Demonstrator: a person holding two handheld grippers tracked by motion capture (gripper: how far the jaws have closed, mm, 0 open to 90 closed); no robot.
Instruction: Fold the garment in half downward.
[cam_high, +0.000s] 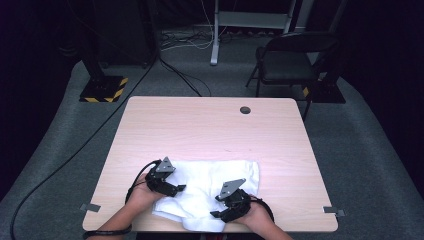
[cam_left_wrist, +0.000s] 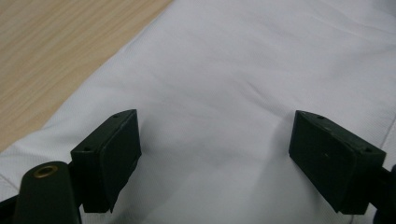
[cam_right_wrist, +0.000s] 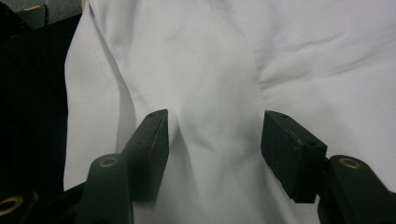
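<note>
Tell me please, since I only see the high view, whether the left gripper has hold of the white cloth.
Observer: No. In the left gripper view the left gripper has its jaws wide apart over the white cloth, with flat cloth between them and nothing pinched.
Operator: Thank you. And the right one?
Observer: The right gripper is open too. A soft ridge of cloth rises between its jaws, but the pads are not pressing on it.
Operator: Is there a seam near that gripper?
Observer: Yes, the right gripper view shows a stitched seam running down the cloth towards the right-hand jaw.
</note>
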